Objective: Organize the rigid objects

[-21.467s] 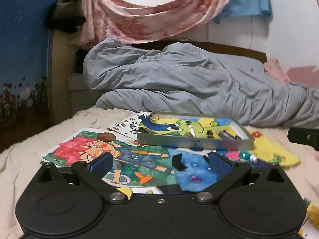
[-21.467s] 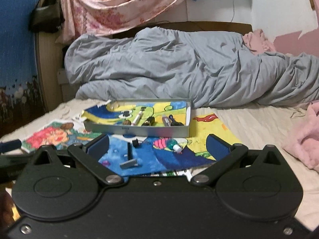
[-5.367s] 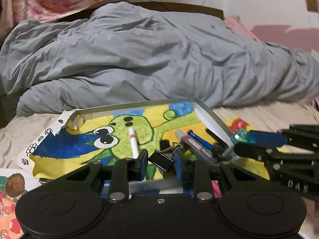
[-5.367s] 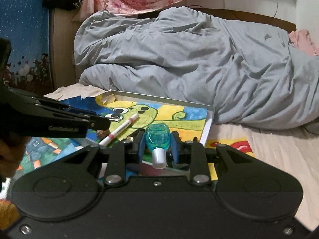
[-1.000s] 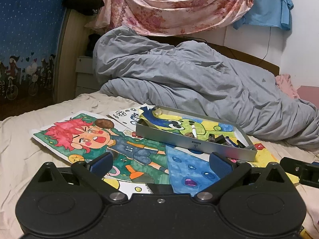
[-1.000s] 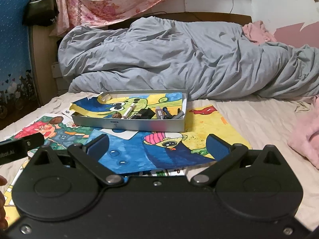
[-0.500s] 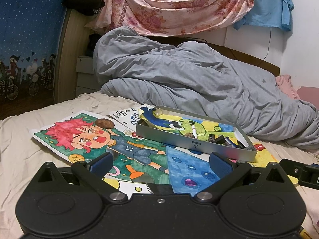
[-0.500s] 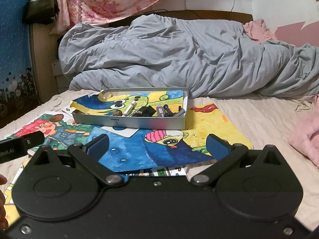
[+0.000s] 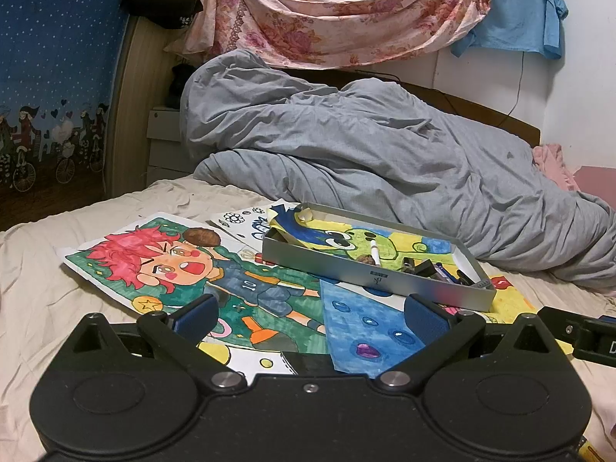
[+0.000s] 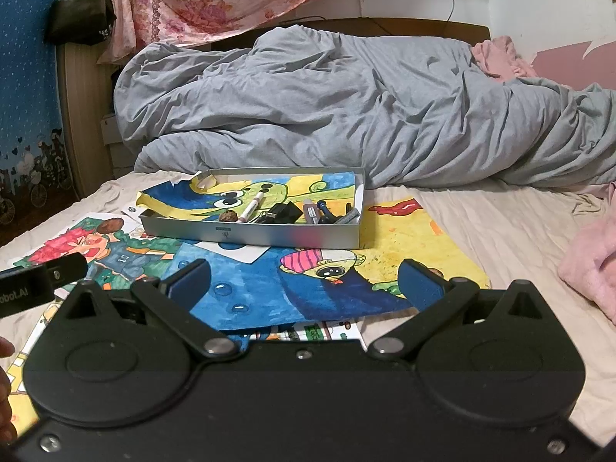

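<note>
Both claws, left and right, hung spread and empty before the filled tin; nudging it on the soft bed could have spilled its pens.

Small dark items crowded at the right end of the shallow grey metal tin are too small to identify. A bare hand is cut off at the left edge.
</note>
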A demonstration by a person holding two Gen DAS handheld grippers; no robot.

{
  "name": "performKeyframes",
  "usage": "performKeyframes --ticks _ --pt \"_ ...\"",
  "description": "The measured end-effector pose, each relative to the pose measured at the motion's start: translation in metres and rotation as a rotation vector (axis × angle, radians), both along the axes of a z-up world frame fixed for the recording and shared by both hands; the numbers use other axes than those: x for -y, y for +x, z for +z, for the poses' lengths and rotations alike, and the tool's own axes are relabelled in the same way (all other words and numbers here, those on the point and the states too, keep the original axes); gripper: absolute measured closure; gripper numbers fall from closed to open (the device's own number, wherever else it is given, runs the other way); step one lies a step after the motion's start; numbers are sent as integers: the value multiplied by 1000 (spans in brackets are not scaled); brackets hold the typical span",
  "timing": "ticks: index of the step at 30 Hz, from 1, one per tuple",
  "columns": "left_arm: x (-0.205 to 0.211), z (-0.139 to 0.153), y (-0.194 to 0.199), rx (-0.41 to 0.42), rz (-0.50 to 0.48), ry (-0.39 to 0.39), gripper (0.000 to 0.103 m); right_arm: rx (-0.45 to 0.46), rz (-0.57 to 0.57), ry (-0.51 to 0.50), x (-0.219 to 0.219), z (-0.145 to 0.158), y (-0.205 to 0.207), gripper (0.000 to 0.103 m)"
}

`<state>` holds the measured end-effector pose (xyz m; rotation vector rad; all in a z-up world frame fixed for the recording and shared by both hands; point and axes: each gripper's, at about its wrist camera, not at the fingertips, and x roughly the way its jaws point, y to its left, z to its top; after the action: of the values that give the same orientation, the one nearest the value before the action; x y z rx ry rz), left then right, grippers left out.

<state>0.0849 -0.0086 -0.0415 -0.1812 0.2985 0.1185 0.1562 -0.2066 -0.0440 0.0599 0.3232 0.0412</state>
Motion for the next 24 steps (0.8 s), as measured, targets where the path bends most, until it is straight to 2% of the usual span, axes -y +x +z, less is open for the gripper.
performKeyframes --ticks 24 --pt "0 0 0 0 1 0 1 -10 1 1 -2 -1 0 1"
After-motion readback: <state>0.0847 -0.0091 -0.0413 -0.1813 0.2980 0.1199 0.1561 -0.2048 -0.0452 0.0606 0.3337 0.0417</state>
